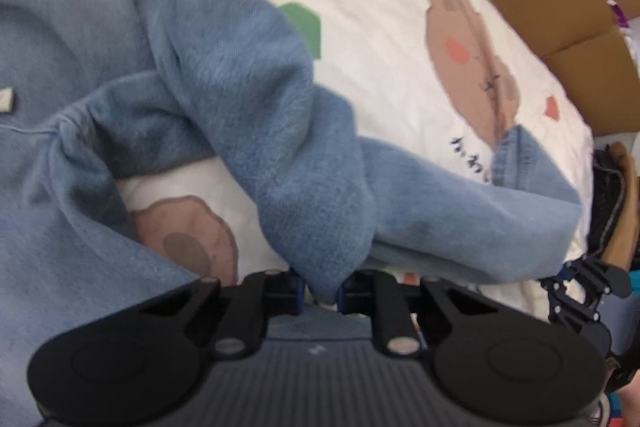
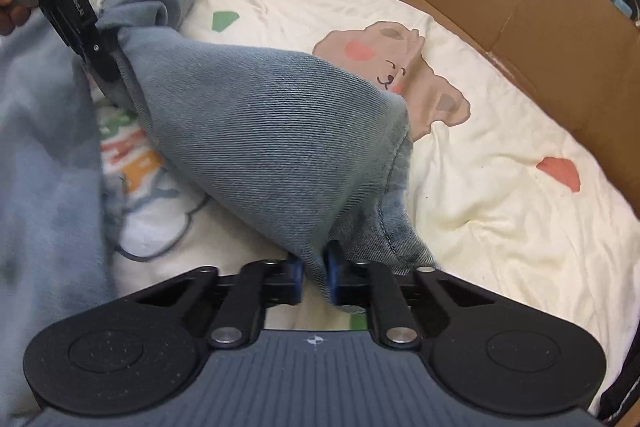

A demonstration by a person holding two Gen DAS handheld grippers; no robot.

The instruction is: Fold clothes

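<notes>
Your left gripper (image 1: 322, 293) and right gripper (image 2: 316, 277) each clench a fold of the blue jeans (image 2: 260, 131) — lifted above the bear-print bedsheet (image 2: 480, 187), near its cardboard-lined edge (image 2: 540, 27).

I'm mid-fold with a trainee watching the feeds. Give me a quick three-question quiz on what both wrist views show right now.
1. True or false: the left gripper is open and clear of the blue garment.
2. Multiple choice: what is the right gripper shut on? A) the cardboard wall B) the blue garment's hem C) the dark clothes pile.
3. Fill in: the printed cream sheet under the garment is bordered on the far side by a ____ wall.

Key: 1 false, it is shut on a bunch of the fabric. 2 B. 3 cardboard.
</notes>
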